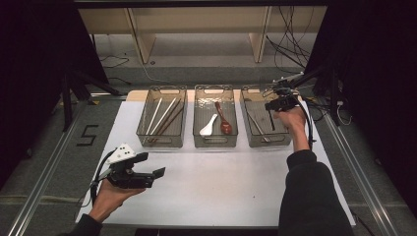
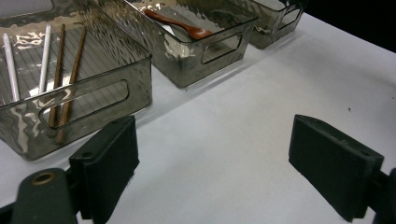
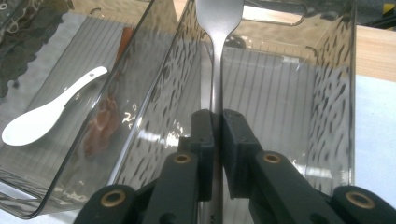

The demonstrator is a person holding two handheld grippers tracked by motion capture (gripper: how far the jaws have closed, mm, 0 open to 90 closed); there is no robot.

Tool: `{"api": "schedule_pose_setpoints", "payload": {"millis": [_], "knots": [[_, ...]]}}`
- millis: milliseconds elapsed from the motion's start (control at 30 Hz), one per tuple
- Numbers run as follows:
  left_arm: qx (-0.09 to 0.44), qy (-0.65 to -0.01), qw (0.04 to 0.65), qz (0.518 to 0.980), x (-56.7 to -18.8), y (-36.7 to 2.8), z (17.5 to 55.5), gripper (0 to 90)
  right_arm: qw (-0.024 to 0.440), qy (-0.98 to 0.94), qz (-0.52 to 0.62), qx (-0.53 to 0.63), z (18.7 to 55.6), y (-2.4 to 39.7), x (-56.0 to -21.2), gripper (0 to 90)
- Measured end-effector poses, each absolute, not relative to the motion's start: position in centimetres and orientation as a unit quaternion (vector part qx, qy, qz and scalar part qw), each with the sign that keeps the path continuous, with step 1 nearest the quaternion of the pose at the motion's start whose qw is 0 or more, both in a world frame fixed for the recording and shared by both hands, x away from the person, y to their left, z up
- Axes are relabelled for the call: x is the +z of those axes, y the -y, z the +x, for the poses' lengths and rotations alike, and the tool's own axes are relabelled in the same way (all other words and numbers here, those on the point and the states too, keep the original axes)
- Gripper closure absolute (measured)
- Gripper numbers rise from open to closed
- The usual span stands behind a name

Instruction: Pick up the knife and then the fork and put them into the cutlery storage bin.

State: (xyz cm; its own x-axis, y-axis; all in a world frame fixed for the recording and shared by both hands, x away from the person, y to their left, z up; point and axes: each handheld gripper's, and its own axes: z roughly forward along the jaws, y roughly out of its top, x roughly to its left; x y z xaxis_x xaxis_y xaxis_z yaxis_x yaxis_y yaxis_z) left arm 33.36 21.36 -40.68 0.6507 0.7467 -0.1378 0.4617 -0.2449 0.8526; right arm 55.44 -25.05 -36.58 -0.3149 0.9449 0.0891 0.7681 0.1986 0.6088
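Note:
My right gripper (image 1: pixel 281 103) (image 3: pixel 217 121) hangs over the right-hand clear bin (image 1: pixel 268 142) (image 3: pixel 327 93), shut on the shaft of a metal utensil (image 3: pixel 215 56) (image 1: pixel 272 120). The utensil points down into that bin; its wide end is cut off by the edge of the right gripper view. Another utensil (image 1: pixel 256 125) lies on that bin's floor. My left gripper (image 1: pixel 152 174) (image 2: pixel 215 158) is low over the white table (image 1: pixel 221 187) at the front left. It is open, with nothing between its pads.
The middle bin (image 1: pixel 215 143) (image 2: pixel 219 46) holds a white spoon (image 1: pixel 208 126) (image 3: pixel 46 119) and a brown wooden spoon (image 1: pixel 223 119) (image 2: pixel 177 23). The left bin (image 1: pixel 161 142) (image 2: pixel 93 93) holds several white and brown chopsticks (image 1: pixel 164 118) (image 2: pixel 65 79). Cables and stands lie beyond the table.

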Motion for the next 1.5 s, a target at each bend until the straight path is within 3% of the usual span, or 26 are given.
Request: {"api": "schedule_pose_setpoints", "payload": {"millis": [733,1000,1500], "knots": [[0.15,-0.39,0.474,0.775,-40.7,-21.4,33.4,15.0,0.12,-0.777,0.563,0.256,55.6,24.5,-38.6,80.9],[0.15,-0.39,0.474,0.775,-40.7,-21.4,33.3,15.0,0.116,-0.778,0.554,0.272,55.2,24.6,-37.8,73.5],[0.153,-0.39,0.474,0.774,-40.6,-21.4,33.3,15.0,0.101,-0.786,0.529,0.304,53.5,24.2,-36.6,50.8]]}}
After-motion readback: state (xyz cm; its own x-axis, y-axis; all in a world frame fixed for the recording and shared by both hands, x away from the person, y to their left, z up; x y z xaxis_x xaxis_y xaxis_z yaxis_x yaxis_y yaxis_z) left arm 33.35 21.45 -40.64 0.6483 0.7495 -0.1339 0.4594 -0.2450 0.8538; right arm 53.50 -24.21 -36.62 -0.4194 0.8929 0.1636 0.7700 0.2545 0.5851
